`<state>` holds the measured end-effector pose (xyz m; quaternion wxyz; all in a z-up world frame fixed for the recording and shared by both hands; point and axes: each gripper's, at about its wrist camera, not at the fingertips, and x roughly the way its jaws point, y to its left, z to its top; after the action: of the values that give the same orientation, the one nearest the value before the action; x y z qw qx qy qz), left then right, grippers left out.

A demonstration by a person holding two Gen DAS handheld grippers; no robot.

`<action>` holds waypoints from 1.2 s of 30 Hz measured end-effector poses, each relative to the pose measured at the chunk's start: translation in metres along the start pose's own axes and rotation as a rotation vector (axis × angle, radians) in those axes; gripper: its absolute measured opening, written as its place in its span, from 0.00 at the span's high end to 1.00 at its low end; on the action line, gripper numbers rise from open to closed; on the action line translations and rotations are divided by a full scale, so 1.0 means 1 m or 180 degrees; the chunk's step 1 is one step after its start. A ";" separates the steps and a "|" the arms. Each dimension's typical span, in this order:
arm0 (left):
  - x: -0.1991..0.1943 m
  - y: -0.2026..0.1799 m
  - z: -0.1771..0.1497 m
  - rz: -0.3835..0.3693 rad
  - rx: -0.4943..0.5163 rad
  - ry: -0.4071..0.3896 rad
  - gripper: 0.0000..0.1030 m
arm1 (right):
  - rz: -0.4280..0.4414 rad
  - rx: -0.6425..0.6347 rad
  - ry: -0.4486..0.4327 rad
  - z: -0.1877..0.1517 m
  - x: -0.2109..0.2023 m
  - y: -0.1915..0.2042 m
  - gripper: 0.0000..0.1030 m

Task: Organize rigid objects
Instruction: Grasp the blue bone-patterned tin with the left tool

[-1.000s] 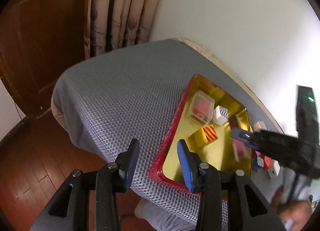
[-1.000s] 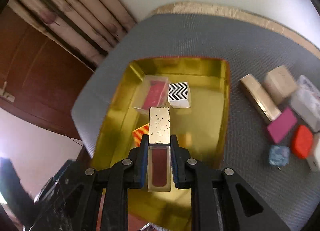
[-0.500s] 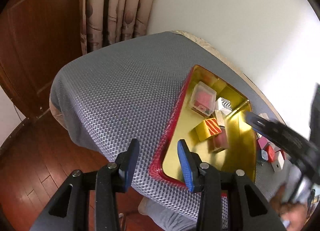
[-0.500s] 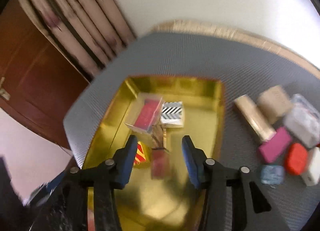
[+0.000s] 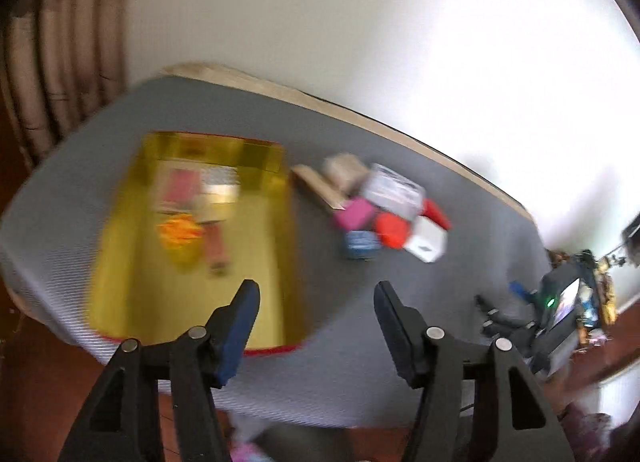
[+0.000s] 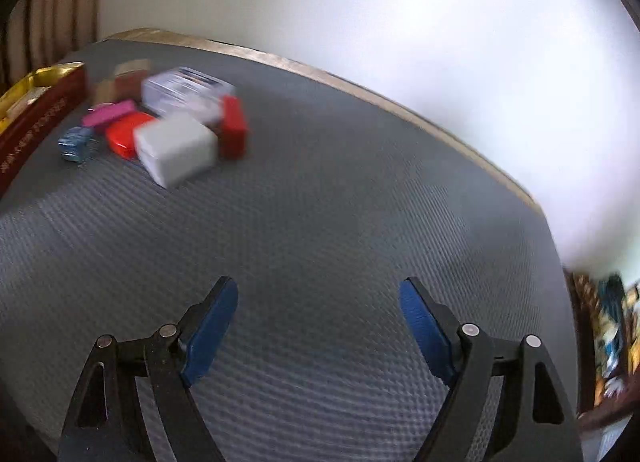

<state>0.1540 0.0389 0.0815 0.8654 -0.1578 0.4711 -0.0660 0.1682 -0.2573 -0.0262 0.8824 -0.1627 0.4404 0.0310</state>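
Both jaws have just been opening, nothing between them: left gripper [image 5: 316, 302] and right gripper [image 6: 318, 302] empty. Loose coloured boxes [image 5: 384, 206] cluster on grey mesh worktop [image 6: 320, 202] beside shiny gold tray [image 5: 280, 166], presumably awaiting sorting.

Heavy motion blur in both fisheye views, blown-out glare on the wall [image 5: 420, 42], dark vignetted corners.

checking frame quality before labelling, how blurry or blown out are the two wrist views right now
Left wrist view: motion smear over the gold tray and the loose boxes, wall at upper right blown out to white, left gripper fairly sharp. Right wrist view: white box and its neighbours smeared, grey mat texture crisp nearby, the wall overexposed, fisheye bending the table edge.
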 end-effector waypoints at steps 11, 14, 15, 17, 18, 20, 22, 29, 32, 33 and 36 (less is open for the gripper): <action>0.122 -0.058 0.058 0.0233 0.0034 0.0751 0.39 | 0.0610 0.0516 -0.0162 -0.025 -0.009 -0.048 0.12; 0.139 -0.052 0.060 0.0319 -0.0075 0.0839 0.39 | 0.0736 0.0605 -0.0186 -0.027 -0.011 -0.059 0.12; 0.144 -0.049 0.060 0.0309 -0.0126 0.0871 0.39 | 0.0764 0.0611 -0.0191 -0.028 -0.014 -0.060 0.12; 0.151 -0.043 0.059 0.0287 -0.0229 0.0928 0.39 | 0.0787 0.0604 -0.0197 -0.026 -0.017 -0.055 0.12; 0.155 -0.040 0.058 0.0331 -0.0271 0.0940 0.39 | 0.0791 0.0601 -0.0200 -0.026 -0.019 -0.052 0.12; 0.159 -0.038 0.058 0.0366 -0.0285 0.0959 0.39 | 0.0809 0.0601 -0.0200 -0.022 -0.019 -0.048 0.12; 0.165 -0.037 0.059 0.0423 -0.0261 0.0962 0.39 | 0.0828 0.0607 -0.0208 -0.022 -0.020 -0.046 0.12; 0.189 -0.035 0.060 0.0502 -0.0269 0.1107 0.39 | 0.0864 0.0599 -0.0181 -0.018 -0.018 -0.041 0.11; 0.193 -0.034 0.061 0.0499 -0.0223 0.1044 0.40 | 0.0867 0.0598 -0.0163 -0.018 -0.017 -0.040 0.11; 0.194 -0.036 0.060 0.0536 -0.0162 0.1060 0.51 | 0.0863 0.0601 -0.0160 -0.018 -0.017 -0.039 0.11; 0.192 -0.040 0.058 0.0572 -0.0032 0.1033 0.60 | 0.0866 0.0599 -0.0146 -0.018 -0.017 -0.040 0.11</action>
<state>0.3090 -0.0371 -0.0286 0.7796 -0.1067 0.6171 -0.0107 0.1516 -0.2993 -0.0127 0.8912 -0.0175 0.4390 0.1125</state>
